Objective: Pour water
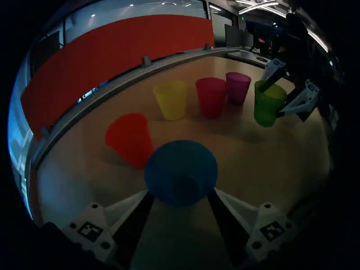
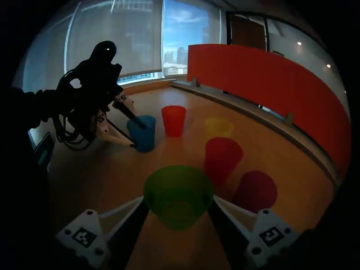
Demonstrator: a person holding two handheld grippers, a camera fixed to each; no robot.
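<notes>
Left gripper view: left gripper (image 1: pixel 181 192) pinches blue cup (image 1: pixel 181 171), just before the orange cup (image 1: pixel 130 138). Right gripper view: right gripper (image 2: pixel 178 204) clamps green cup (image 2: pixel 178 193). Cups prob light, thin, slick plastic; hold mid-wall, gently, else they buckle

My left gripper (image 1: pixel 181 198) and right gripper (image 2: pixel 178 202) share white fingers (image 1: pixel 121 211), dark screws (image 1: pixel 94 206) and square black-and-white markers (image 1: pixel 90 231) at 5 and 7 o'clock. Black cables (image 2: pixel 67 130) loop at 9 o'clock in the right gripper view.
</notes>
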